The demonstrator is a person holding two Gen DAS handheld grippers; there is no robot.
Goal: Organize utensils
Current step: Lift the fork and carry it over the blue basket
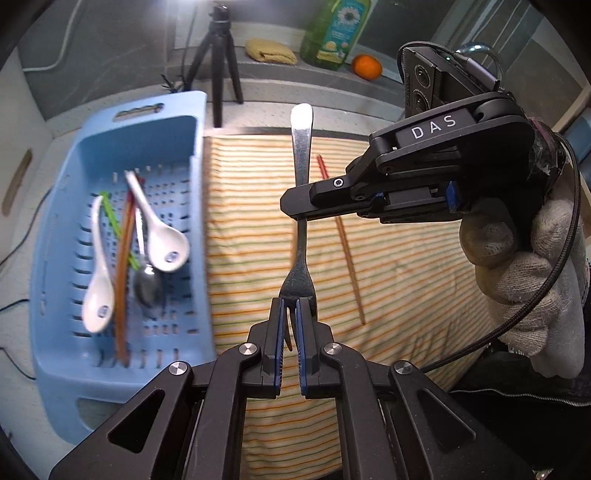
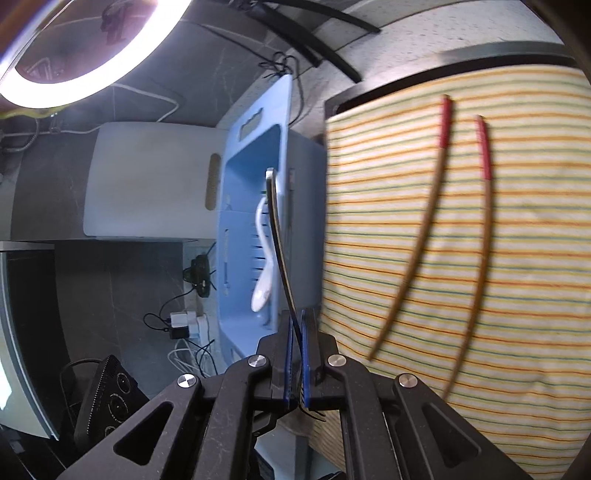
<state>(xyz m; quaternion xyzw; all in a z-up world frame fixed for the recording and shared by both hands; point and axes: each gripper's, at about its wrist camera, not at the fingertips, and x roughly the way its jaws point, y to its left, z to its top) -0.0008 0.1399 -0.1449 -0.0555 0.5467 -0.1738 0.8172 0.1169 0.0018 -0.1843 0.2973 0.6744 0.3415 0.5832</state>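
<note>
A metal fork point(image 1: 301, 206) is held in the air above the striped cloth point(image 1: 399, 258). My left gripper point(image 1: 290, 317) is shut on its tines end. My right gripper point(image 1: 295, 208) comes in from the right and is shut on the fork's handle. In the right wrist view the right gripper point(image 2: 297, 332) pinches the fork point(image 2: 277, 236) seen edge-on. The blue basket point(image 1: 55, 258) at left holds two white spoons point(image 1: 162, 236), a metal spoon point(image 1: 147, 284) and coloured chopsticks point(image 1: 123, 266). Two red-tipped chopsticks point(image 2: 424, 229) lie on the cloth point(image 2: 535, 258).
A tripod point(image 1: 218, 55), a yellow sponge point(image 1: 271, 51), a green bottle point(image 1: 334, 33) and an orange point(image 1: 366, 66) stand at the back. A white cutting board point(image 2: 147, 184) lies beyond the basket point(image 2: 236, 236). Cables and plugs point(image 2: 184, 321) sit below.
</note>
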